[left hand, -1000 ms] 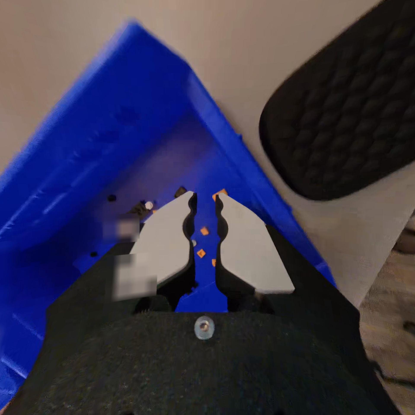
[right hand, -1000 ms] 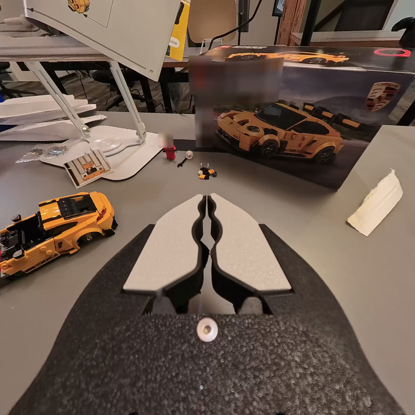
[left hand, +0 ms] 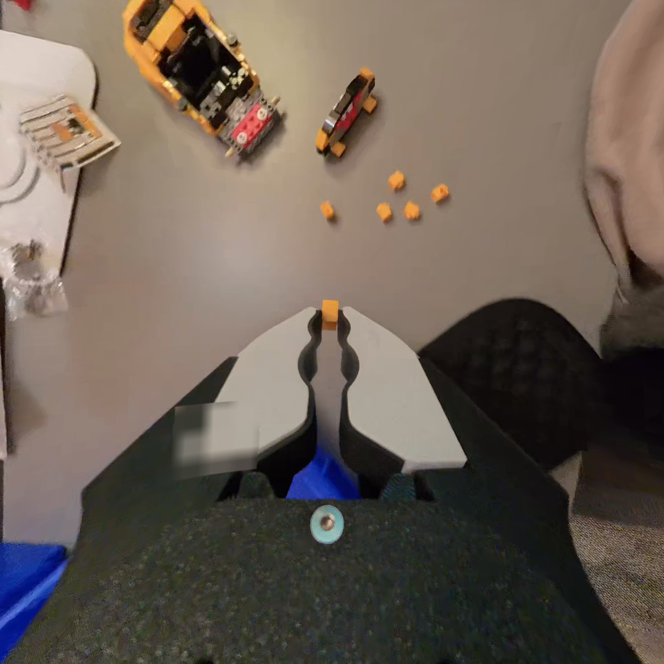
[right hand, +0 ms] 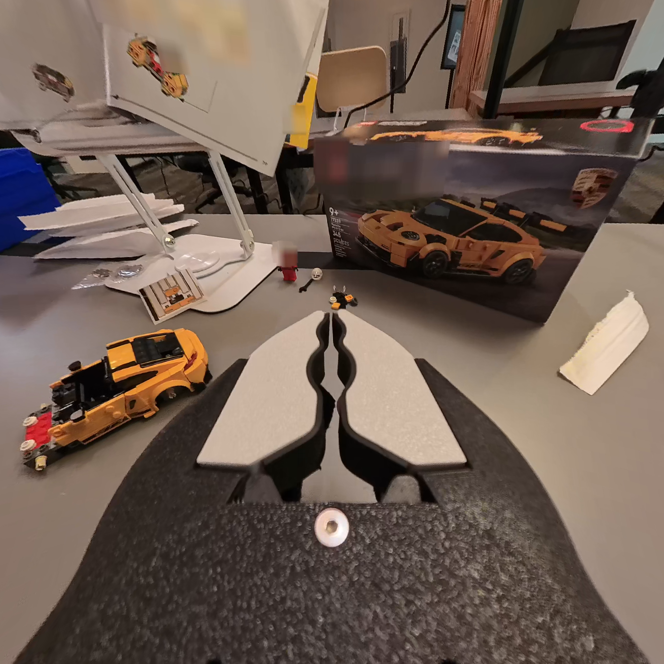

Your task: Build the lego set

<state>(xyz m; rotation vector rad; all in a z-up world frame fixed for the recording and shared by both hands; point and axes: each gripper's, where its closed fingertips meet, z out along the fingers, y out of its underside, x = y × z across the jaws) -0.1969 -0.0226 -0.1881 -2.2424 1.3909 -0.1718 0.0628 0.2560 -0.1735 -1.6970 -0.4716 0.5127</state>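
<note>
My left gripper (left hand: pixel 329 313) is shut on a small orange brick (left hand: pixel 329 314) and holds it above the grey table. Ahead of it lie several loose orange bricks (left hand: pixel 396 180), a small black, red and orange sub-assembly (left hand: pixel 345 112) and the partly built orange car (left hand: pixel 201 77). My right gripper (right hand: pixel 330 315) is shut and empty, low over the table. The orange car (right hand: pixel 118 386) sits to its left. A few tiny parts (right hand: pixel 343 300) lie just beyond its tips.
The set's box (right hand: pixel 478 219) stands at the back right. A white stand with the instruction booklet (right hand: pixel 187 72), a sticker sheet (right hand: pixel 172 293), a red minifigure (right hand: pixel 289 267), torn paper bags (right hand: pixel 607 341) and a blue bin (left hand: pixel 28 582) surround the work area. A sleeve (left hand: pixel 628 143) is at right. About 40 cm separates my left fingertips from my right. The orange car (right hand: pixel 118 386) sits 15 cm or so from the ends of my right fingers. My left wrist view (left hand: pixel 196 22) looks at it from another angle.
My left gripper has left the blue bin with an orange brick between its fingers and now points down over the table. My right gripper has barely moved.
</note>
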